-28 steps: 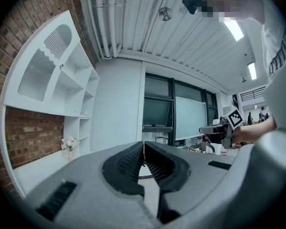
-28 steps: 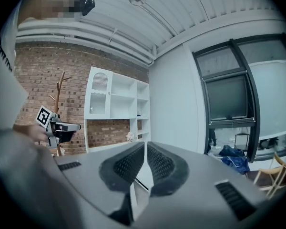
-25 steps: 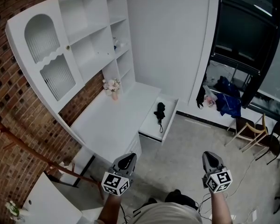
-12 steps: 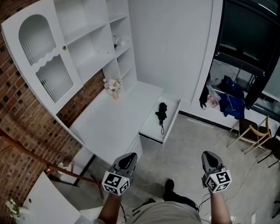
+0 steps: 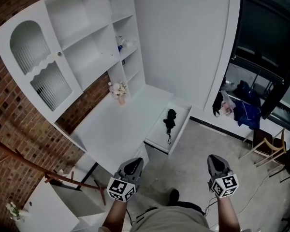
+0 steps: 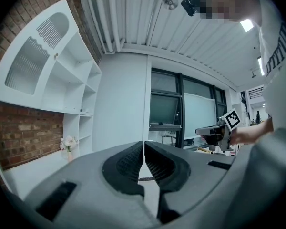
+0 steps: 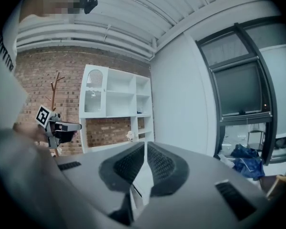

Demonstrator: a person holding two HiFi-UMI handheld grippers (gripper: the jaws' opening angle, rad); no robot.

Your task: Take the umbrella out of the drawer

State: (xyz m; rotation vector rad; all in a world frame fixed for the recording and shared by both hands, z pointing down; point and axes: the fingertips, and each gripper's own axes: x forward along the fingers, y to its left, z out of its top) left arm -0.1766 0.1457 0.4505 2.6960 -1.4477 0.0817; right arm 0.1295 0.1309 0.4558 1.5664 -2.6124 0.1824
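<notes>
Folded black umbrella (image 5: 169,120) lay in open drawer (image 5: 157,140), frame centre. Likely light, fabric slippery; grip mid-body. Left gripper (image 5: 132,165), right gripper (image 5: 216,160) low in frame: jaws together, empty.

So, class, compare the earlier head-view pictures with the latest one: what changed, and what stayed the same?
The person has stepped towards the white desk; the white shelf unit looms larger. Nothing was gripped or released. The left hand-held gripper and right hand-held gripper stay shut and empty, low before the body; the black folded umbrella still lies in the open white drawer.
</notes>
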